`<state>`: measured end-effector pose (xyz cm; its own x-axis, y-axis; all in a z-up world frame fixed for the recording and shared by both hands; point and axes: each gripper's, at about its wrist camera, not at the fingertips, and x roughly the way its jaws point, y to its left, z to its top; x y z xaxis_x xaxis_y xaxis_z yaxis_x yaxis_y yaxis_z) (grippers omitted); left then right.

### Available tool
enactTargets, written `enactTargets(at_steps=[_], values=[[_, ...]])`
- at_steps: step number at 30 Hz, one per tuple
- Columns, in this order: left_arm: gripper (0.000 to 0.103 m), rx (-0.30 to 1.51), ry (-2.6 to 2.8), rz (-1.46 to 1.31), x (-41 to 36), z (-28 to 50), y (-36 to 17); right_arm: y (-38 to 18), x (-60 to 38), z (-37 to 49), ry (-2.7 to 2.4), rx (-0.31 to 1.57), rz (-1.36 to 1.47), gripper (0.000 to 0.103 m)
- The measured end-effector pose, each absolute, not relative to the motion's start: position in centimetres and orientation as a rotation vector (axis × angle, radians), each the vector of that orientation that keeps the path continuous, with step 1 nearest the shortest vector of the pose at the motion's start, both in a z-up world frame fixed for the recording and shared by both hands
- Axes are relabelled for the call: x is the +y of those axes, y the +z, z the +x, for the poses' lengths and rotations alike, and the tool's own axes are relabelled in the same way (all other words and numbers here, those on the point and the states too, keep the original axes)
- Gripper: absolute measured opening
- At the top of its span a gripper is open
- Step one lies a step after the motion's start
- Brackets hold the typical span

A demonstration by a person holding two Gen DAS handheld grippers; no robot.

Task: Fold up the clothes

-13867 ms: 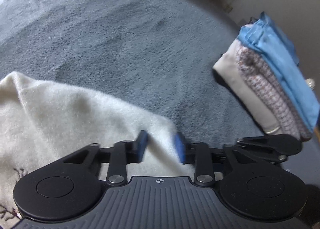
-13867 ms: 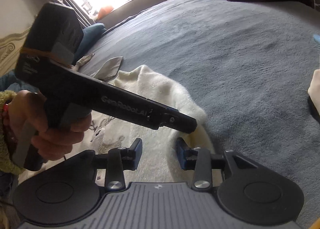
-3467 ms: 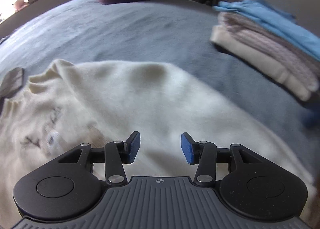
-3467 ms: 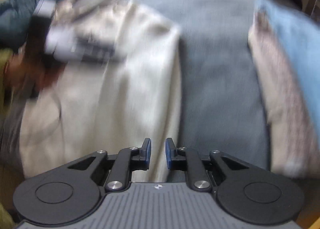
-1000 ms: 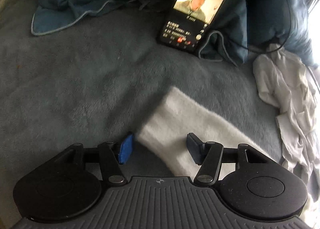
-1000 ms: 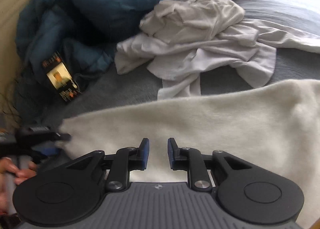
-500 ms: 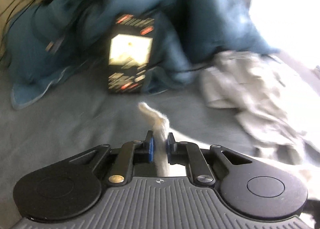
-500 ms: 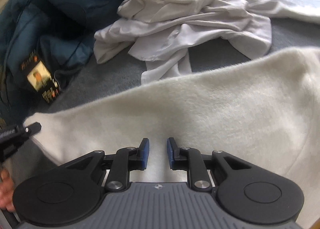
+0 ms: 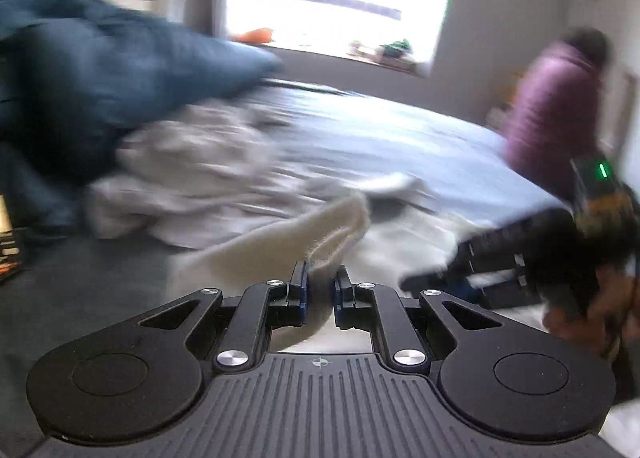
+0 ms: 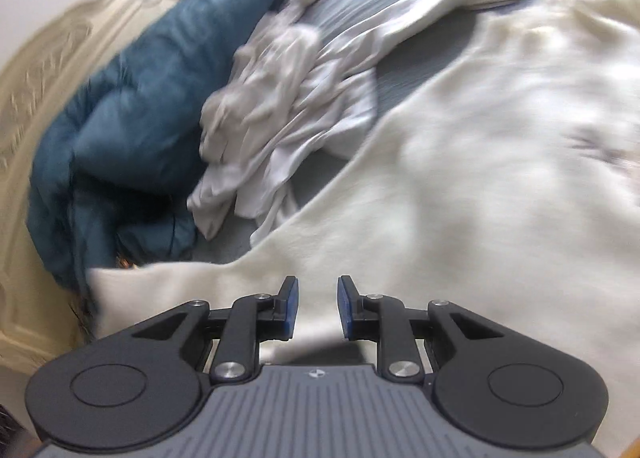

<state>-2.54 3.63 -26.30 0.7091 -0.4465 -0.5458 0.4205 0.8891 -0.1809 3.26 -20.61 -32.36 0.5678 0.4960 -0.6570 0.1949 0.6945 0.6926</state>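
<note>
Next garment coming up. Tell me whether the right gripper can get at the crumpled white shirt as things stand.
Probably yes: the crumpled white shirt lies uncovered beyond the cream sweater, and the right gripper, jaws opening, has nothing pinched.

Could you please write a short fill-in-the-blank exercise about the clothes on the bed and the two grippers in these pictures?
1. The left gripper pinches a strip of the ____ sweater between its fingers.
2. The crumpled white shirt lies beside a dark ____ duvet.
3. Nothing is between the fingers of the ____ gripper; its jaws are opening.

Missing words: cream; blue; right
</note>
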Motion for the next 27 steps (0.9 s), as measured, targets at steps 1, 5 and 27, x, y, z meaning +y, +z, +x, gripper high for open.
enactTargets(at_steps=[1, 5, 27], values=[[0.010, 0.635, -0.524, -0.036, 2.5, -3.1, -26.7, -31.9, -22.1, 2.1, 0.186, 0.971, 0.828, 0.026], [0.010, 0.725, -0.673, 0.007, -1.6, -5.7, -28.9, -30.6, -27.6, -3.1, 0.112, 0.973, 0.849, 0.029], [0.045, 1.273, -0.476, -0.452, -1.5, -6.5, -37.6, -38.3, -26.8, -4.9, 0.221, 1.261, 0.691, 0.046]])
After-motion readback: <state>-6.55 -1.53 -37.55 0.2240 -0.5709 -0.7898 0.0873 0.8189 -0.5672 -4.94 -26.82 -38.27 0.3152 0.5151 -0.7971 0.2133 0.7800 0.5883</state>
